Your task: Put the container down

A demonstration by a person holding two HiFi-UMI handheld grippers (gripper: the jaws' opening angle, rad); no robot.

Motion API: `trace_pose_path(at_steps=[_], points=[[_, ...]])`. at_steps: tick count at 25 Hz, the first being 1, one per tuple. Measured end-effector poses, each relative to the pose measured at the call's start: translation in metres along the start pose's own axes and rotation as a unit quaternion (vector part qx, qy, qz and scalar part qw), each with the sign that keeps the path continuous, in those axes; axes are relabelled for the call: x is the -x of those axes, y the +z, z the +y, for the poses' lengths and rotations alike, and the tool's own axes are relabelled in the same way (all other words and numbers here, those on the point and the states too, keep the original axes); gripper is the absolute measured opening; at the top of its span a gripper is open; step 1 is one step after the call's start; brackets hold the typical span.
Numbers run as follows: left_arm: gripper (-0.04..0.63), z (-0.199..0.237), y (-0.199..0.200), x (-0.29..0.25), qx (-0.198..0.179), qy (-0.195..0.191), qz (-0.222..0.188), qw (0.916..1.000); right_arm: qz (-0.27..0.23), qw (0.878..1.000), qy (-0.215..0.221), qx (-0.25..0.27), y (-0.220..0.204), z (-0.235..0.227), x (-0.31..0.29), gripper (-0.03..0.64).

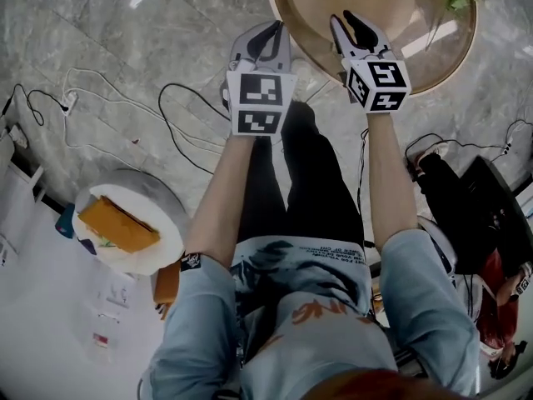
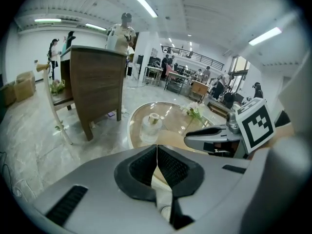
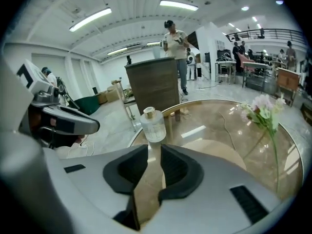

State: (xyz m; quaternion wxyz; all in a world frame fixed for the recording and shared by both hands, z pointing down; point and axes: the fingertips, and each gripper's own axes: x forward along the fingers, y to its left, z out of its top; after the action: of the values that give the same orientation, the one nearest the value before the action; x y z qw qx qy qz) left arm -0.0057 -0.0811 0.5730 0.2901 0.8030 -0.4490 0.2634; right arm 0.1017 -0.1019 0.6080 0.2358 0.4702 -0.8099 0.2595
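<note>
The container is a clear glass bottle with a gold cap. It stands upright on the round glass table, just beyond my right gripper and apart from it. That gripper's jaws stand a narrow gap apart with nothing between them. The left gripper view shows the same bottle farther off on the table. My left gripper is shut, pads touching, and holds nothing. In the head view the left gripper hangs at the table's near edge and the right gripper reaches over the tabletop.
A sprig of flowers stands on the table's right side. A dark wooden cabinet and a standing person are behind the table. Cables trail on the floor, and a white round stool sits at my left.
</note>
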Motion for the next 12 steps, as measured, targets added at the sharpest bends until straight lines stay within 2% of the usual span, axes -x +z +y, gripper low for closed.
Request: trace_pose_path(at_steps=[3, 9, 12], points=[[0.029, -0.019, 0.019, 0.009, 0.0, -0.008, -0.018, 0.9998, -0.023, 0.998, -0.03, -0.051, 0.013, -0.013, 0.039, 0.011], [0.029, -0.066, 0.065, 0.038, 0.028, -0.012, -0.035, 0.9989, -0.015, 0.991, -0.066, -0.117, 0.023, -0.027, 0.106, 0.011], [0.029, -0.098, 0.094, 0.056, 0.024, -0.02, -0.049, 0.9983, -0.04, 0.985, -0.085, -0.146, 0.044, -0.029, 0.144, 0.011]])
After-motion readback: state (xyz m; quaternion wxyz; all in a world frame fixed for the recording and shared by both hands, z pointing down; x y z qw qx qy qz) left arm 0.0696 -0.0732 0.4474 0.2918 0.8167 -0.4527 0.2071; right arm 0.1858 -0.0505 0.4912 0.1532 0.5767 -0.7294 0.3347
